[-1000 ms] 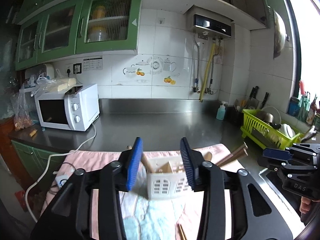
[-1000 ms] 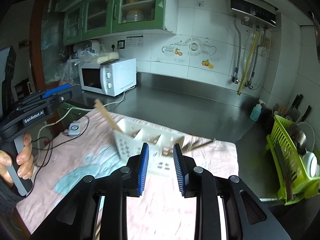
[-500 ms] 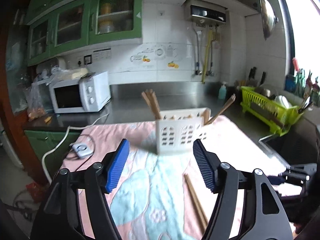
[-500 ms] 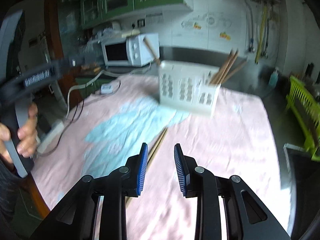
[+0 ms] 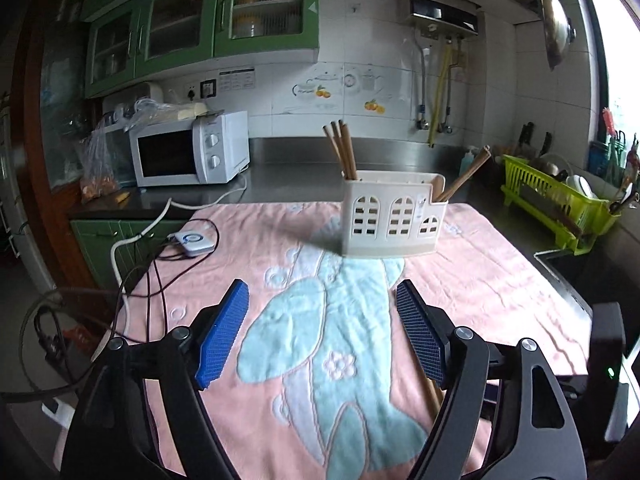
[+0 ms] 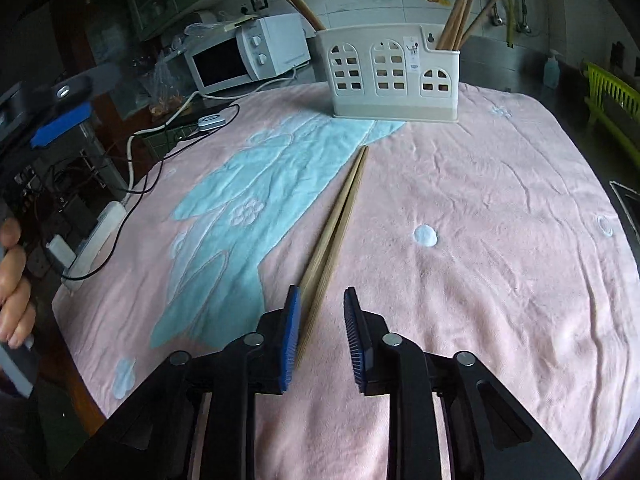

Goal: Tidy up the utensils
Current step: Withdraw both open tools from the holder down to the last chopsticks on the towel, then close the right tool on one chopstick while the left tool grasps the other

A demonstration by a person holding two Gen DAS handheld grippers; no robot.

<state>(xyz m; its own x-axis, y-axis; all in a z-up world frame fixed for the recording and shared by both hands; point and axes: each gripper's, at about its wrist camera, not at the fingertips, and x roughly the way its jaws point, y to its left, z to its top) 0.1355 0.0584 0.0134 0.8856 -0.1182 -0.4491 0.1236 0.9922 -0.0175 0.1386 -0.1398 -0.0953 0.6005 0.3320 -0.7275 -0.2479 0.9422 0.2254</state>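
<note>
A white utensil holder (image 5: pixel 394 216) (image 6: pixel 394 76) with window cut-outs stands upright at the far side of the pink towel (image 5: pixel 492 280) (image 6: pixel 480 208). Wooden chopsticks stick up from its left and right ends. A loose pair of chopsticks (image 6: pixel 338 220) lies flat on the towel; its near end reaches between the fingers of my right gripper (image 6: pixel 320 336), which is open and low over the towel. My left gripper (image 5: pixel 320 340) is wide open and empty, well short of the holder. A bit of the loose pair (image 5: pixel 432 394) shows behind its right finger.
A white microwave (image 5: pixel 188 152) and cables with a small white device (image 5: pixel 192 242) lie at the left. A green dish rack (image 5: pixel 556 208) stands at the right by the sink. A soap bottle (image 6: pixel 551 70) stands behind on the steel counter. The left gripper's body (image 6: pixel 60 116) shows at the left.
Both grippers have pulled back from the holder and dropped lower. The left gripper has opened wider. The right gripper now hovers over the near end of the loose chopsticks.
</note>
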